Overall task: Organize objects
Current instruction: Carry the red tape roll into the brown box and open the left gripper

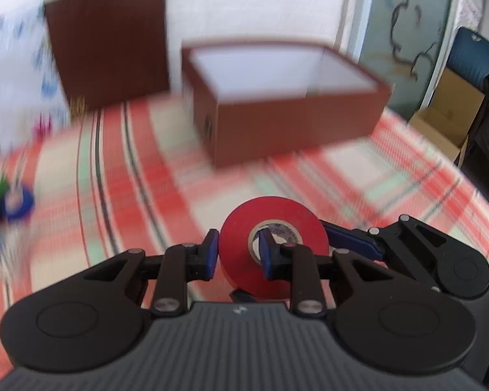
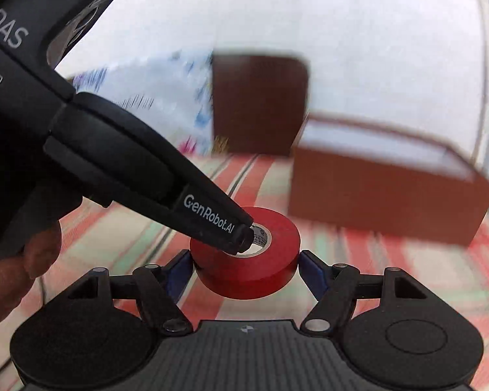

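Observation:
A red roll of tape (image 1: pixel 272 244) (image 2: pixel 246 254) is held above the plaid tablecloth. My left gripper (image 1: pixel 238 254) is shut on the roll's wall: one blue pad outside it, the other inside the core. My right gripper (image 2: pixel 246 272) holds the same roll across its outer sides, its blue pads (image 2: pixel 179 273) pressed on both edges. In the right wrist view the left gripper's finger (image 2: pixel 212 221) reaches down into the core. An open brown box (image 1: pixel 277 97) (image 2: pixel 384 189) with a white inside stands behind.
The brown box lid (image 1: pixel 107 45) (image 2: pixel 257 104) leans upright at the back. A blue tape roll (image 1: pixel 16 202) and green and blue items lie at the left. A cardboard box (image 1: pixel 446 114) and blue chair stand beyond the table's right edge.

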A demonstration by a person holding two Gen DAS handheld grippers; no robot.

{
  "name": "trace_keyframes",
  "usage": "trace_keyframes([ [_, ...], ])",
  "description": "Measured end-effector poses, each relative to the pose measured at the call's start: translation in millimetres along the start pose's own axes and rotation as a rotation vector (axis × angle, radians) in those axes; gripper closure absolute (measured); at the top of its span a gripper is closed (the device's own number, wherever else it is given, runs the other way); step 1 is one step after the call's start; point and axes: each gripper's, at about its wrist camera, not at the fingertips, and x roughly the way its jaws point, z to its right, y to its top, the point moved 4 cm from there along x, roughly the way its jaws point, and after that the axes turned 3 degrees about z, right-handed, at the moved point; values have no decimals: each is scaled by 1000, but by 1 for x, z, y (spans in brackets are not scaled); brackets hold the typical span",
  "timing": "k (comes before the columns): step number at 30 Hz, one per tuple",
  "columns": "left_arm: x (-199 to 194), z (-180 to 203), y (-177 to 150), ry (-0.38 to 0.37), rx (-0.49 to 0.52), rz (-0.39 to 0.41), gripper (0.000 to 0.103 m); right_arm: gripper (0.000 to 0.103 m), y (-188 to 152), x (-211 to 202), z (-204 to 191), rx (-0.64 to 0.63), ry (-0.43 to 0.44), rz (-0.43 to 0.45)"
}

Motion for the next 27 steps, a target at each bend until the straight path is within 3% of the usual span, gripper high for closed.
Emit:
trace_keyframes([
  [7, 18, 18, 83, 8, 65, 136, 75, 33, 58, 24, 45, -36, -101, 135],
  [12, 51, 26, 121, 14, 85, 157, 75, 33, 75, 54, 80, -2, -128, 147],
  [14, 70, 25, 131, 32, 89, 156, 69, 33, 75, 71, 91, 4, -145, 145],
  [16, 88, 21, 134, 91, 92, 156, 46, 33, 71, 90, 99, 8, -184, 121],
  [19, 104, 16, 130, 168, 106, 147, 45, 29, 64, 101, 108, 74, -223, 104],
  [27, 92, 5, 112, 182, 84, 153, 40, 31, 53, 69, 103, 126, -237, 150],
])
